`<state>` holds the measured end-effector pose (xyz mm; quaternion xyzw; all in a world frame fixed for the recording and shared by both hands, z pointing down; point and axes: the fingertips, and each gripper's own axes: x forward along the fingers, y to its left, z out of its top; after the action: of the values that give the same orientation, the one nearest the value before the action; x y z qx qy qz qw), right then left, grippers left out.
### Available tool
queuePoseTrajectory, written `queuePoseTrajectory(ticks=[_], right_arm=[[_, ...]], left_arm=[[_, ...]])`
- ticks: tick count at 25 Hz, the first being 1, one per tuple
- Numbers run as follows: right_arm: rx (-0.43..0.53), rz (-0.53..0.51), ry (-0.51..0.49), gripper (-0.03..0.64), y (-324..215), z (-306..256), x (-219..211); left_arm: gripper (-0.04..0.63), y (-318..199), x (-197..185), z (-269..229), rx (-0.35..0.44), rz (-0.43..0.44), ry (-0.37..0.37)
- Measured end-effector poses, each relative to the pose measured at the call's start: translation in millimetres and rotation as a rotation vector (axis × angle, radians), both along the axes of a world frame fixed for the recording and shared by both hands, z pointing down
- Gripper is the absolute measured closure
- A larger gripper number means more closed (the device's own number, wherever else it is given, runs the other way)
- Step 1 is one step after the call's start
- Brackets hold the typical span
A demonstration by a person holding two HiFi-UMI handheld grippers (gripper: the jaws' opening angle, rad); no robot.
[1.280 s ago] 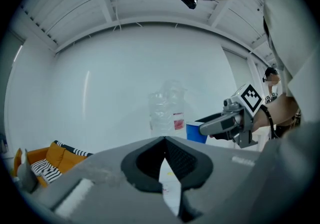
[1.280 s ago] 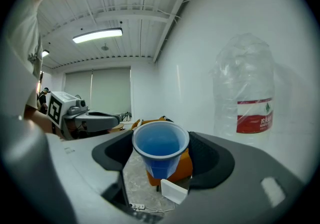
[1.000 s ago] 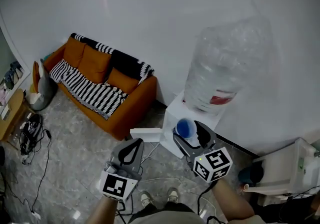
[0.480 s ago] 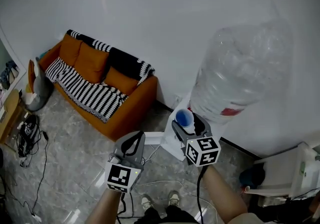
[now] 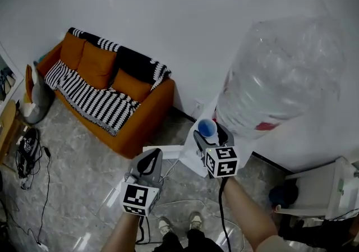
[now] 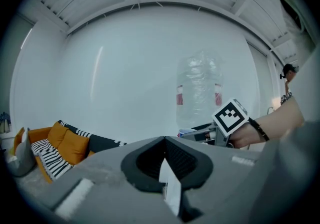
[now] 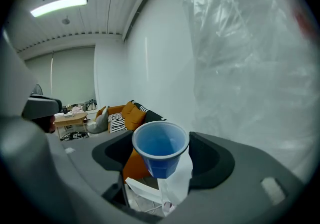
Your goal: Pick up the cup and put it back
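Right tongs [image 5: 210, 132] are clenched on the upright blue plastic cup [image 7: 160, 150], held mouth-up just at the front edge of the white water dispenser [image 5: 189, 161], while the empty left tongs [image 5: 147, 161], clenched shut, are held farther off.

White wall [image 5: 168, 9] standing bare, orange sofa [image 5: 140, 124] sitting against it, black-and-white striped throw [image 5: 90, 99] draping over its seat, grey marbled floor [image 5: 78, 183] spreading below, cables [image 5: 27, 150] trailing across it, ceiling strip light [image 7: 59, 5] shining overhead.
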<state>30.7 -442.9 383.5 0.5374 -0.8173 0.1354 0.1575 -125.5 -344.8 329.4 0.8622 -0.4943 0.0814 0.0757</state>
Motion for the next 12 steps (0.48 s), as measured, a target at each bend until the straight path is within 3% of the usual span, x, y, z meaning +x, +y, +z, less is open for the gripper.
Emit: queuePoseTrajectory(ticks=[12], right_arm=[[-0.006,0.103,0.052,0.261,-21.0,46.7,12.8]], left_arm=[[0.592,-24.3,12.7,24.7,-0.014,0.016,-0.025]])
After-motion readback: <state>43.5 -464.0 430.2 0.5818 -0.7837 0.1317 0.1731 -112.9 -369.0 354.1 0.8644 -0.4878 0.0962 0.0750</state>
